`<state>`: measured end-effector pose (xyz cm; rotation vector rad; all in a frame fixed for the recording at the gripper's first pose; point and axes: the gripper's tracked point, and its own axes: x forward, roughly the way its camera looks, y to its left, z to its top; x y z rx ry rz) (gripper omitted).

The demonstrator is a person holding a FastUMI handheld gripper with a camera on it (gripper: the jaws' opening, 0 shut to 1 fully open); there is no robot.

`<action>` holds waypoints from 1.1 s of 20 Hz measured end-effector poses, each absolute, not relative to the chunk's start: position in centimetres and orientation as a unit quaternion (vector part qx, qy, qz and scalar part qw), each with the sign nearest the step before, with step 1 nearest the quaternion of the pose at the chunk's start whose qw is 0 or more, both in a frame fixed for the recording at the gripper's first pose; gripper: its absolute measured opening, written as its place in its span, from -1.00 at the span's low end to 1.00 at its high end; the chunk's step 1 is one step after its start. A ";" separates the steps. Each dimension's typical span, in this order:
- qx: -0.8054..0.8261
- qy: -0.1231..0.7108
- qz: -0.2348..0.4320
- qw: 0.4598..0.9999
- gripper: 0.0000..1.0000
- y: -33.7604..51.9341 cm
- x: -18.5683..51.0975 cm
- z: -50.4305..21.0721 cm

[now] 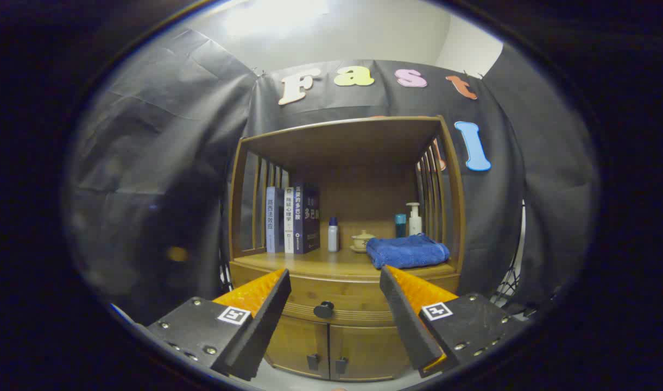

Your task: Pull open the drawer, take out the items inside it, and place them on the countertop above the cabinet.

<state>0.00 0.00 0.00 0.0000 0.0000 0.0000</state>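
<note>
A wooden cabinet stands ahead of me, with a shut drawer [339,301] under its countertop [315,263]. The drawer carries a round dark knob [324,309] at its middle. My gripper [334,279] is open, fingers spread wide, with the knob showing between them and some way beyond their tips. Nothing is held. What lies inside the drawer is hidden.
On the countertop stand three books [292,219] at the left, a small white bottle [333,234], a lidded cup [362,240], a folded blue towel [407,251], a teal bottle [400,225] and a pump bottle [414,218]. Two shut doors [331,347] sit below the drawer. A slatted shelf frame [452,184] roofs the countertop.
</note>
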 end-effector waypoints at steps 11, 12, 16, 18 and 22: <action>0.000 0.008 0.001 1.000 0.98 -0.4 -0.2 -0.3; 0.000 0.008 0.002 1.000 0.98 -0.3 -0.2 -0.4; 0.000 0.009 0.001 1.000 0.98 -0.5 -0.2 -0.5; 0.002 0.008 -0.001 1.000 0.98 -0.7 -0.2 -0.4; 0.001 0.026 -0.004 1.000 0.98 -1.0 0.5 -2.3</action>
